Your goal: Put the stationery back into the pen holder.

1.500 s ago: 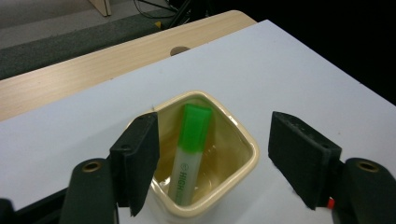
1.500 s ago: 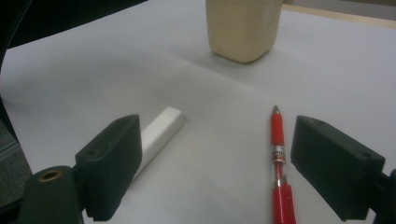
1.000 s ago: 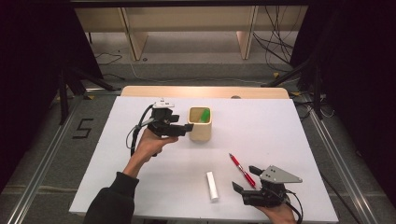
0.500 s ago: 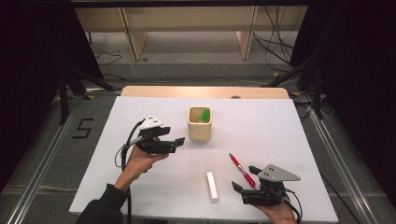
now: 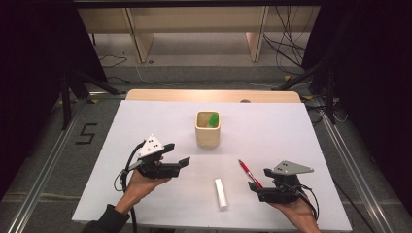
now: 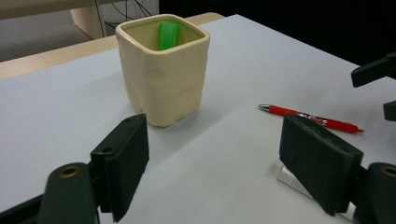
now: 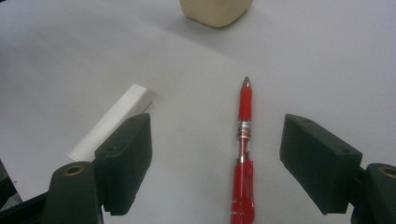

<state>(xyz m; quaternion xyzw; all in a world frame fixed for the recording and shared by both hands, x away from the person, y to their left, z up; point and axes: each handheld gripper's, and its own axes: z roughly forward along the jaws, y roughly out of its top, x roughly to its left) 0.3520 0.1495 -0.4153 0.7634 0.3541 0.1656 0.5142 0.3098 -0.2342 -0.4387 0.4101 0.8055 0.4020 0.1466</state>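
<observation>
Between the right gripper's (image 7: pixel 215 172) two black jaws, straight ahead at twelve o'clock, lies the slim red plastic ballpoint pen (image 7: pixel 243 154) flat on the matte white desk (image 5: pixel 291 141). Its long axis runs along the gripper's own line, metal tip pointing away toward the cream glazed ceramic square cup (image 5: pixel 208 128). The jaws stand apart on either side of the barrel and have just been closing, pads not yet on it. That hand is plainly the nearer one. A white rectangular stick, smooth and eraser-like (image 5: pixel 221 193), rests at the gripper's ten o'clock, near the pen but not touching it. The left gripper (image 5: pixel 176 160) hovers with jaws apart and empty, the cup at its twelve o'clock holding a glossy green plastic piece (image 6: pixel 169 35).
</observation>
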